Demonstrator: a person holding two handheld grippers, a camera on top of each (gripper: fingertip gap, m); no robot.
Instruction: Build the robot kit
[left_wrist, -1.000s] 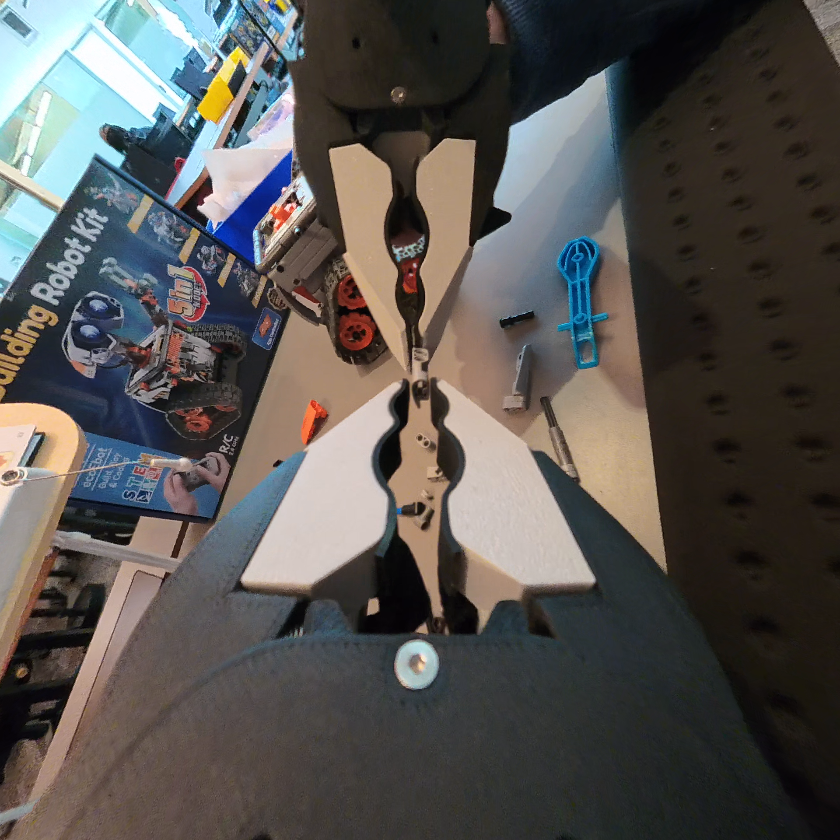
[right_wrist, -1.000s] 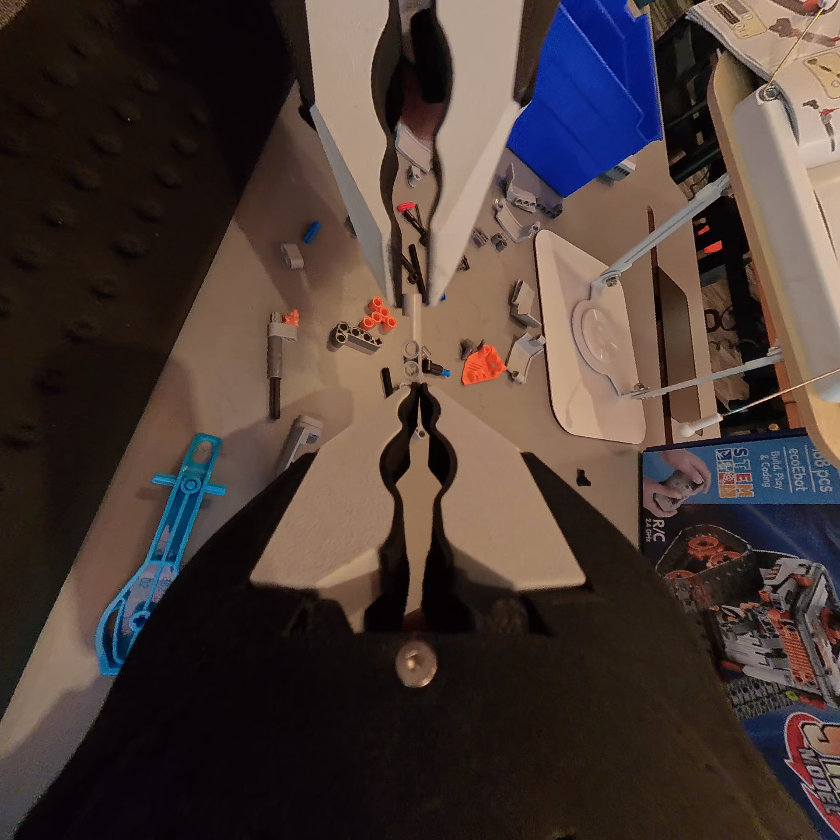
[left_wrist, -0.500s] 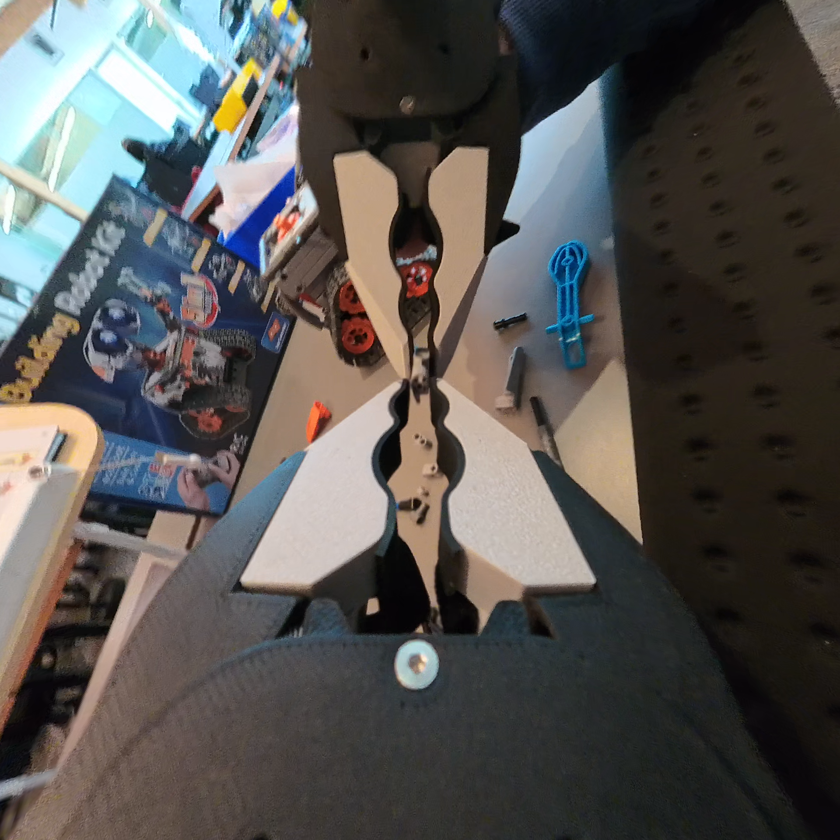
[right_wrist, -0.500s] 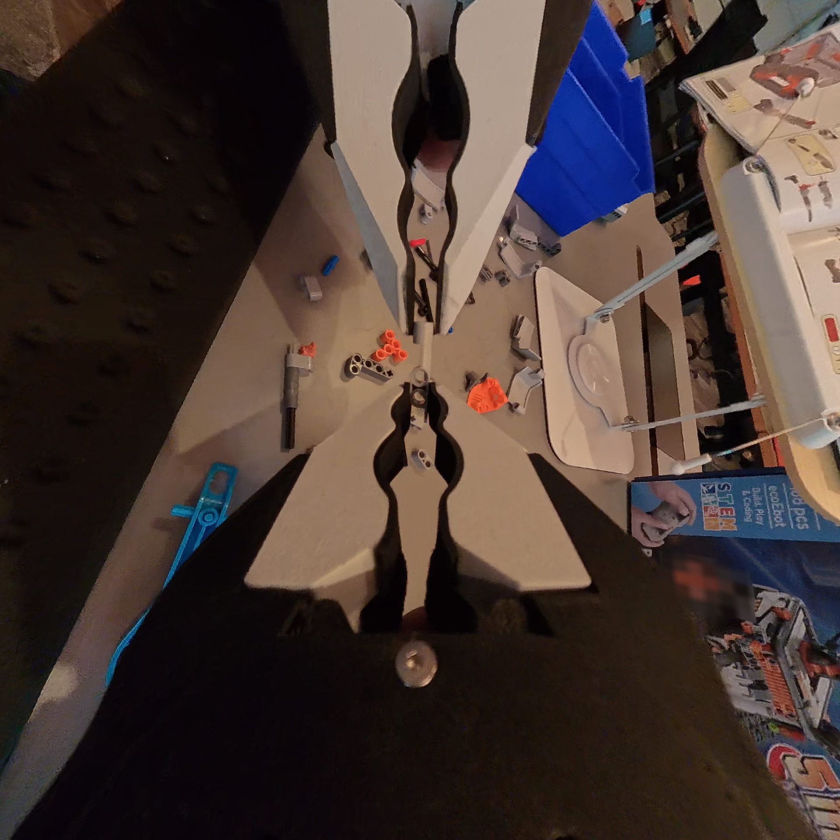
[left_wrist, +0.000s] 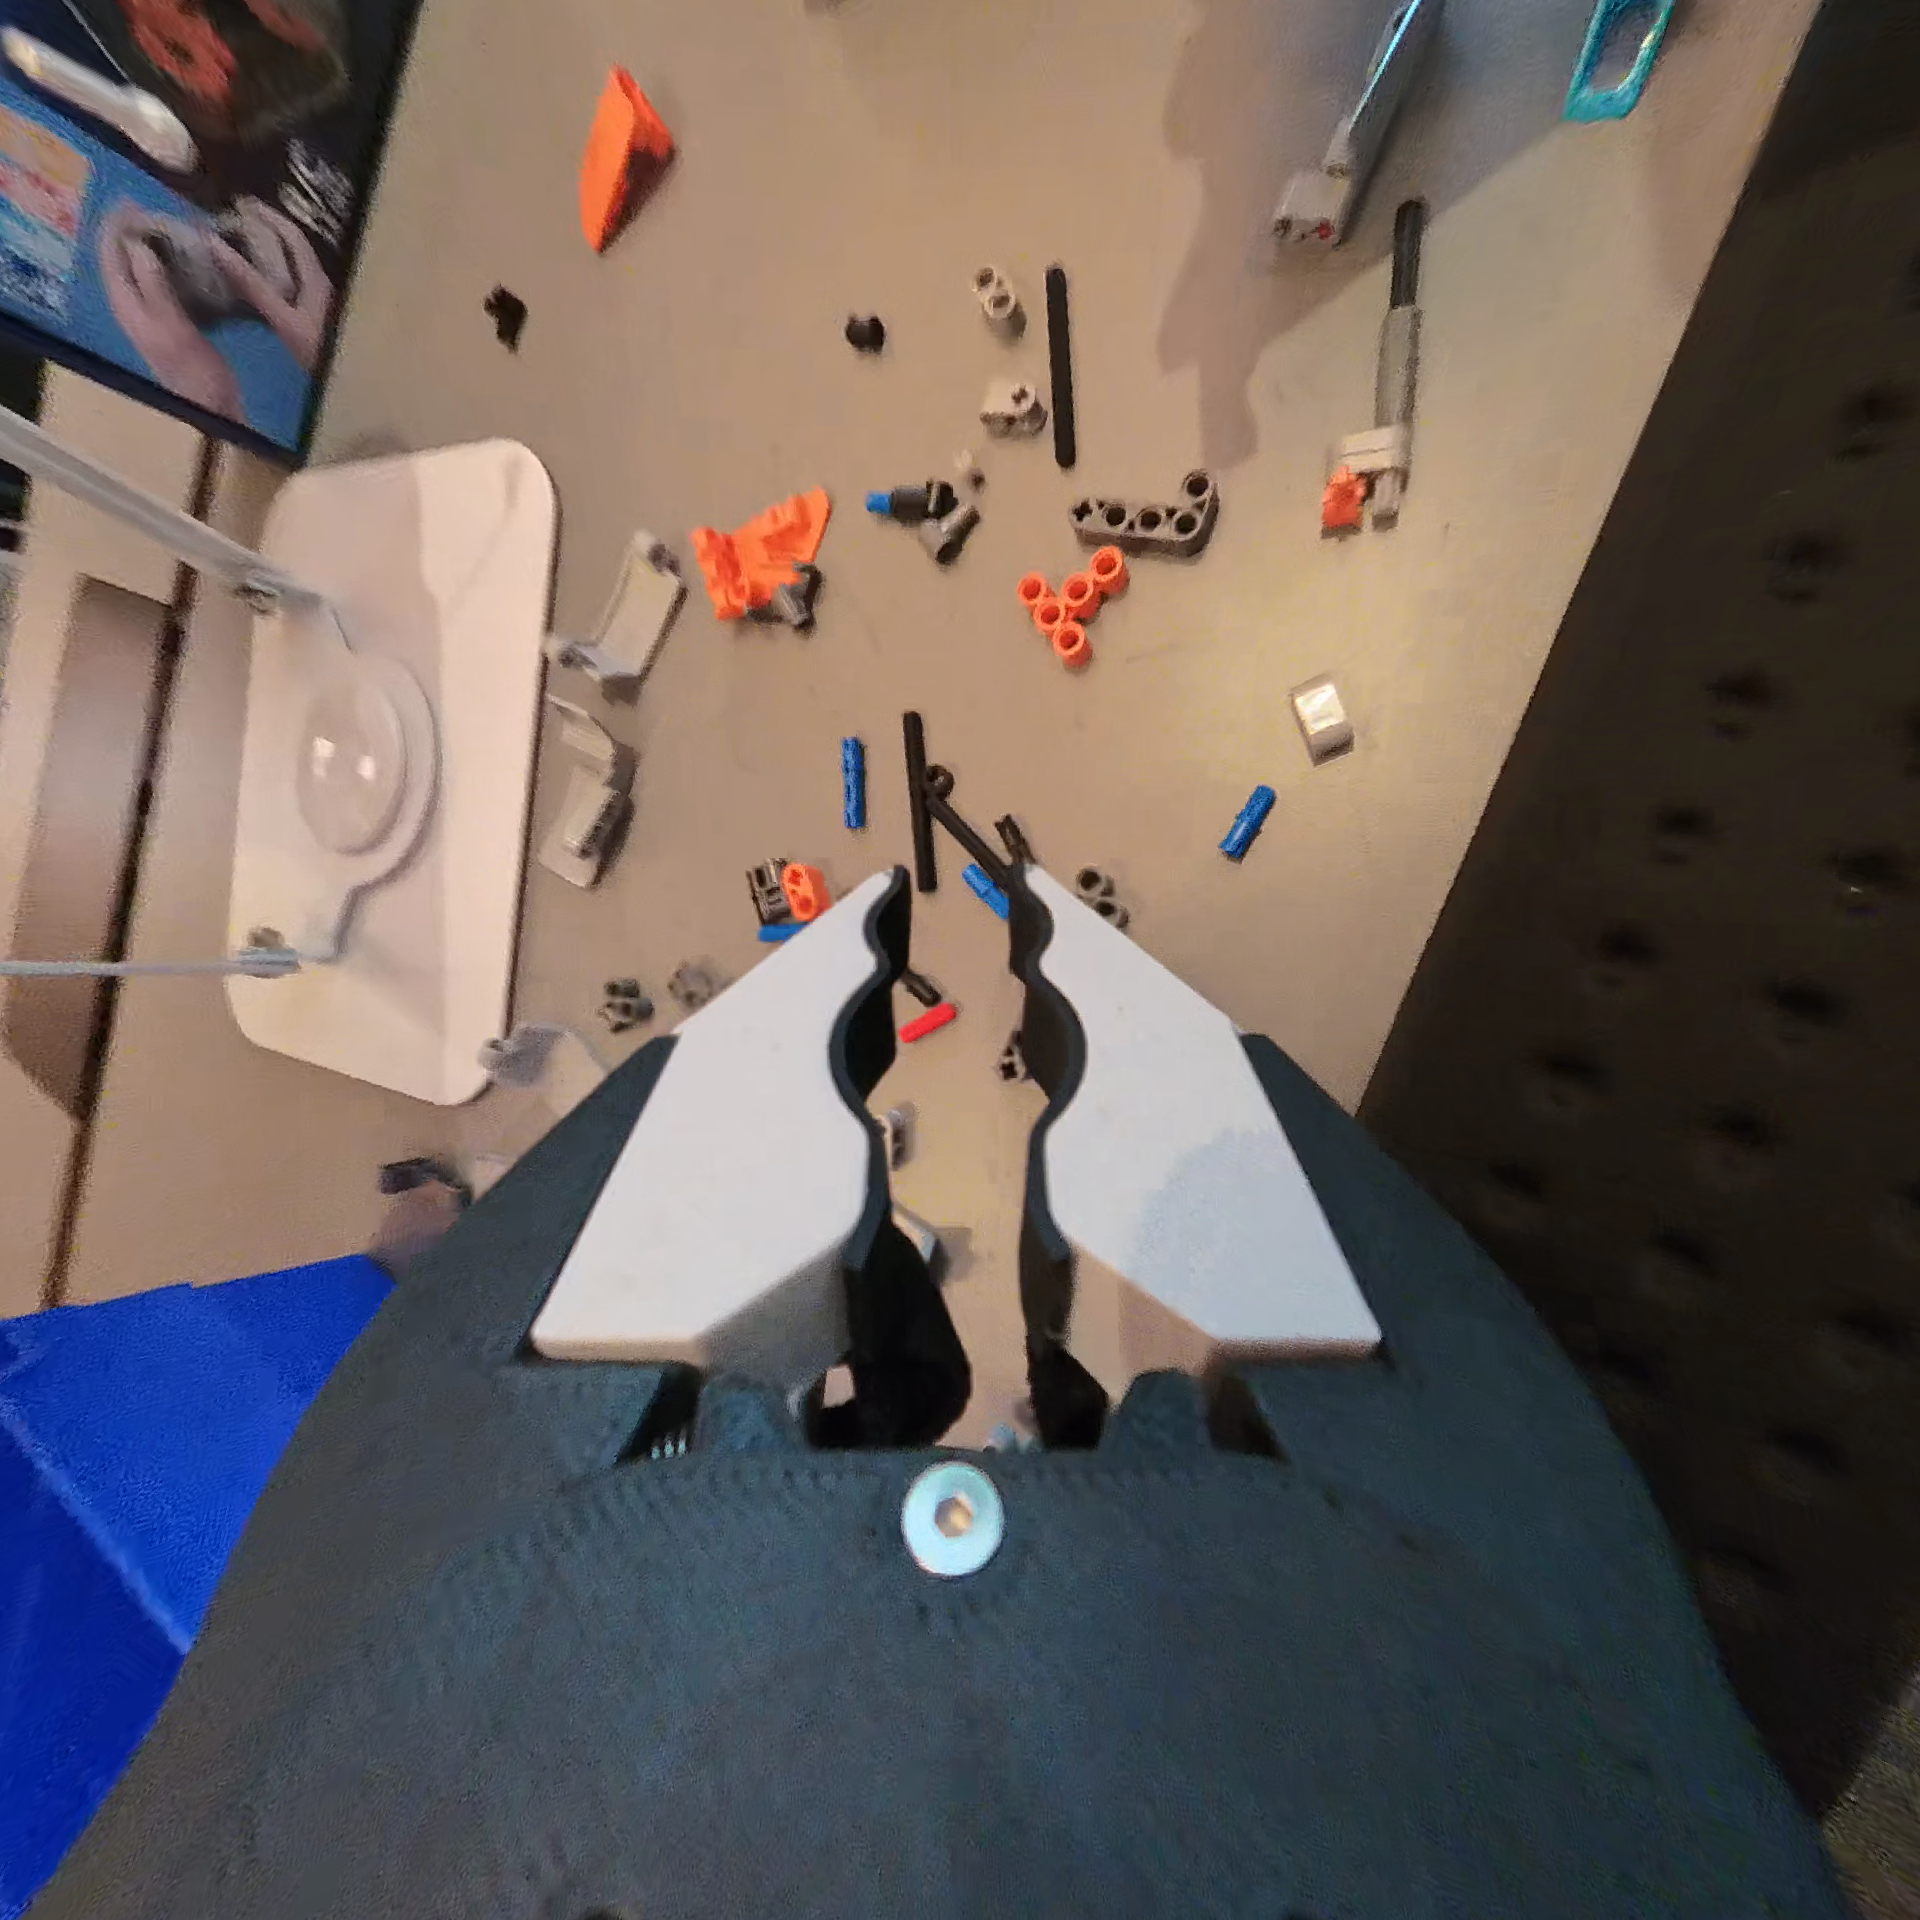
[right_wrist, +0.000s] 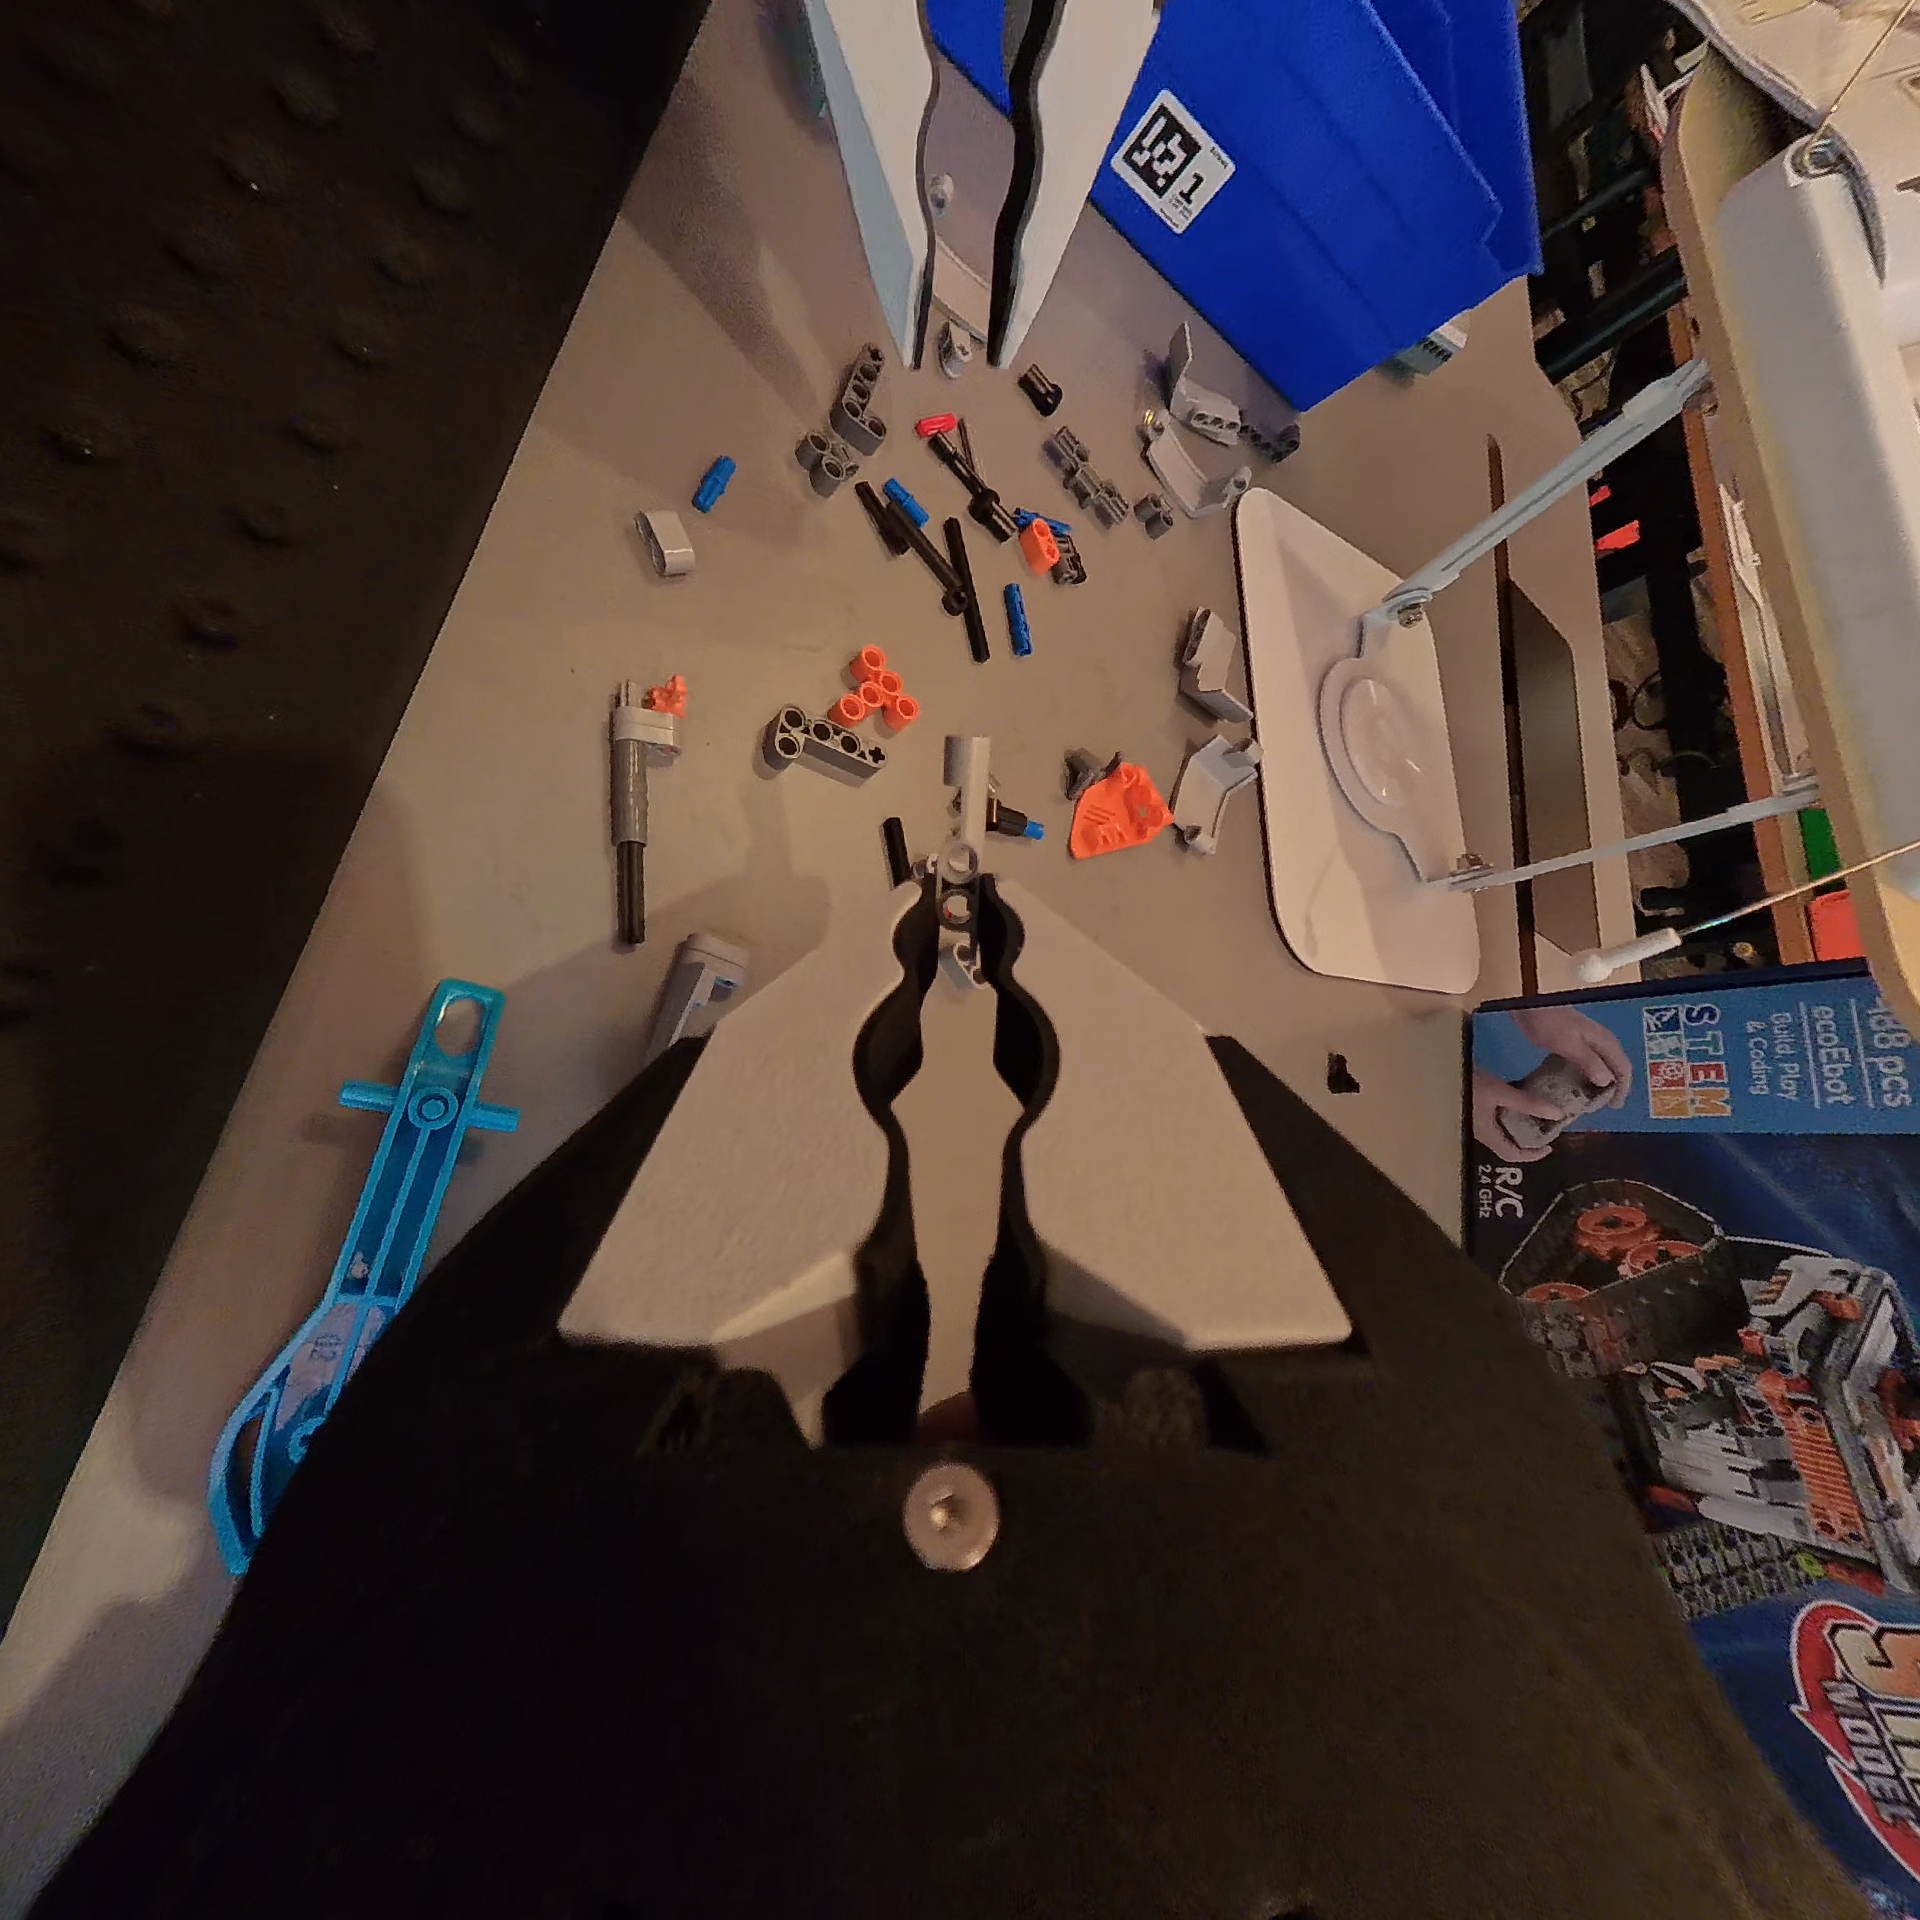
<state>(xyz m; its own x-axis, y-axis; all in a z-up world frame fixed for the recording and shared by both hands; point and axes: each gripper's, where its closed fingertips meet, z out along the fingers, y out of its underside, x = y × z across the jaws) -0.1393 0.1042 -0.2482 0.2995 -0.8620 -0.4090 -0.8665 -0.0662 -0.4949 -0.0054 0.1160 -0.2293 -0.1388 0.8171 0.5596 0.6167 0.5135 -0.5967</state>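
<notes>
Right wrist view: right tool (right_wrist: 958, 902) pinches a grey beam (right_wrist: 962, 831).

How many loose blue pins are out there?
4 blue pins: one far left, one by black axles, one below them, one against an orange block. Others possibly hidden.

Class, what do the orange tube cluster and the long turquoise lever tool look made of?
Orange tube cluster: seemingly moulded plastic, matte, uniform colour with crisp round holes. Long turquoise lever tool: probably translucent plastic, slightly glossy; light passes through its ribs.
</notes>
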